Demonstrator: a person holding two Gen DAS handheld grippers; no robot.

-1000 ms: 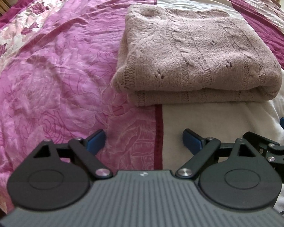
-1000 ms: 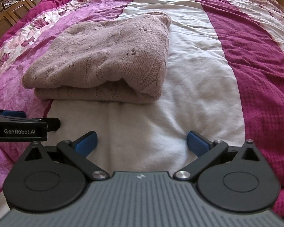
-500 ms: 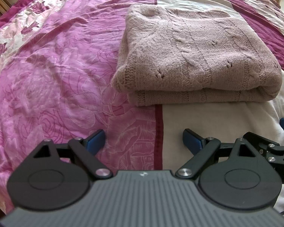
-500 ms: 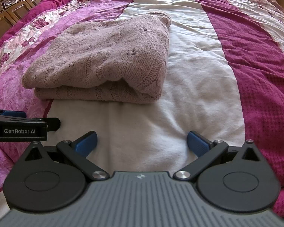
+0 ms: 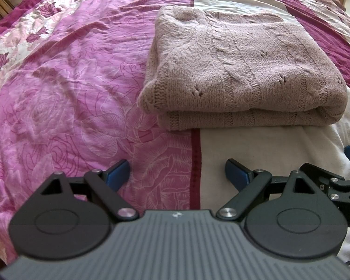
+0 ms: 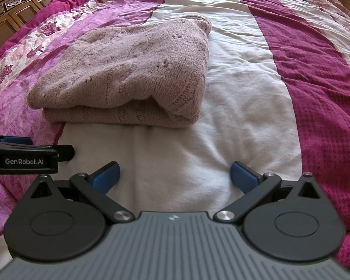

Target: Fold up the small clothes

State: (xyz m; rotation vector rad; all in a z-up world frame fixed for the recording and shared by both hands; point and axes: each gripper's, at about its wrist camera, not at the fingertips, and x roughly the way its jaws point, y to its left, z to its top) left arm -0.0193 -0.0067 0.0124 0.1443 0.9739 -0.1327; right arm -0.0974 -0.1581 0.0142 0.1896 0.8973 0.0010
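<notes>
Left claw [image 5: 177, 171] and right claw [image 6: 173, 175] both stand wide open, empty, above the bedspread [image 5: 58, 93]. Folded sweater [image 5: 240, 70] lies just ahead of both, clear of the fingertips.

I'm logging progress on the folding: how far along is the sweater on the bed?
It looks done: the knit sweater lies folded in stacked layers on the bedspread. Nothing is in hand; the left hand-held gripper and right hand-held gripper are open and empty, short of it. No other garment shows, so nothing visible remains.
</notes>
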